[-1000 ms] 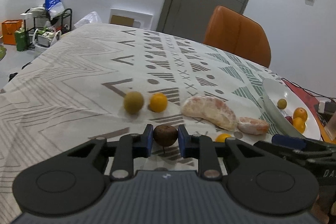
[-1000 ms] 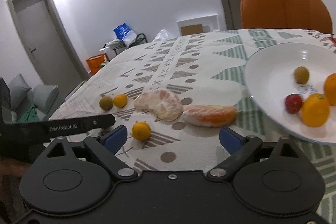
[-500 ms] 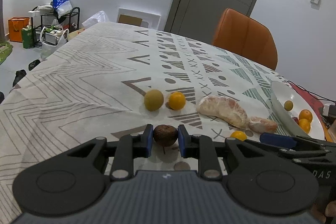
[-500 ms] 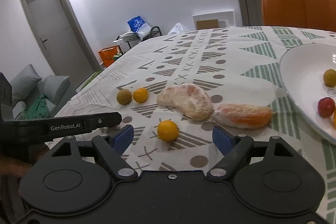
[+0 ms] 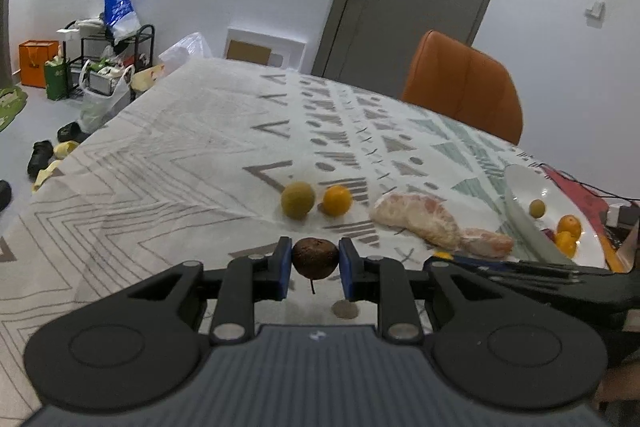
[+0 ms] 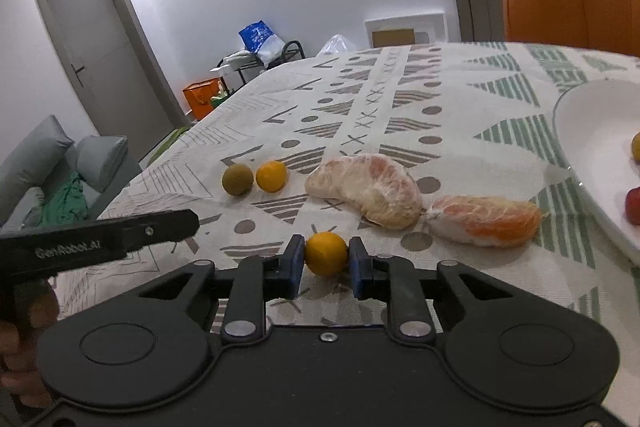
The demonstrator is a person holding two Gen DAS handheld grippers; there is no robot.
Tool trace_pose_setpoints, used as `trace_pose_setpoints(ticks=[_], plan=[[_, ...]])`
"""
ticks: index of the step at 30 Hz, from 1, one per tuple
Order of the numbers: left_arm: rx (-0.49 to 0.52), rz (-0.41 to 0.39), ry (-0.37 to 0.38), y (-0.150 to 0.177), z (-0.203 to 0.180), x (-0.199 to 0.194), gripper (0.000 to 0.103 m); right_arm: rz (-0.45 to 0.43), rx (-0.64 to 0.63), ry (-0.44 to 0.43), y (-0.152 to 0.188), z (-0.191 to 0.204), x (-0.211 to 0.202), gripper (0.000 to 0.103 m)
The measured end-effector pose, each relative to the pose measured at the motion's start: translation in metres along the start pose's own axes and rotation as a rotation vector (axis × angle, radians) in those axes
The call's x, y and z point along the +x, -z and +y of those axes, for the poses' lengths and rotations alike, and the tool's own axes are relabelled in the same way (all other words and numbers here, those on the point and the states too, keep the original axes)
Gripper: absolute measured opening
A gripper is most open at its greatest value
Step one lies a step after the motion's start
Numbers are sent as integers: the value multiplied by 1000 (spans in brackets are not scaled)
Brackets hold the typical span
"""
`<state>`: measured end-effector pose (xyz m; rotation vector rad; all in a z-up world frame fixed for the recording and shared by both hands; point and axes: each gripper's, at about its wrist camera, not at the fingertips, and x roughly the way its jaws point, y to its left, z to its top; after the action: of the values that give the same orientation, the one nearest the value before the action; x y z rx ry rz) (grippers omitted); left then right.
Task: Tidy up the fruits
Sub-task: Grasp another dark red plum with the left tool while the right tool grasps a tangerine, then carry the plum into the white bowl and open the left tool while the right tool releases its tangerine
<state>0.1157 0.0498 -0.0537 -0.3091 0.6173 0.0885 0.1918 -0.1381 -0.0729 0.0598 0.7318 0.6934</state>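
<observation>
Both tongs loaded, bound for the plate.
I pinch a brown fruit in my left tongs and a kumquat in my right tongs.

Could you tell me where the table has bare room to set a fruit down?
The patterned tablecloth lies bare left of the small green fruit, toward the rack side. The white plate has bare room on its near-left part. It is crowded around the peeled pomelo chunk and segment.

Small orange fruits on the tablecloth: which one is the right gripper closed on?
The near one, between the right gripper pads, in front of the peeled pomelo pieces. The other lies farther off, beside the green-brown fruit.
</observation>
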Motion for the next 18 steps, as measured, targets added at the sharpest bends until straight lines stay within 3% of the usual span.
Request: trace_pose_setpoints(ticks=[18], plan=[[90, 38, 107, -4, -53, 25, 23, -124, 93, 98, 8, -39, -52, 22]])
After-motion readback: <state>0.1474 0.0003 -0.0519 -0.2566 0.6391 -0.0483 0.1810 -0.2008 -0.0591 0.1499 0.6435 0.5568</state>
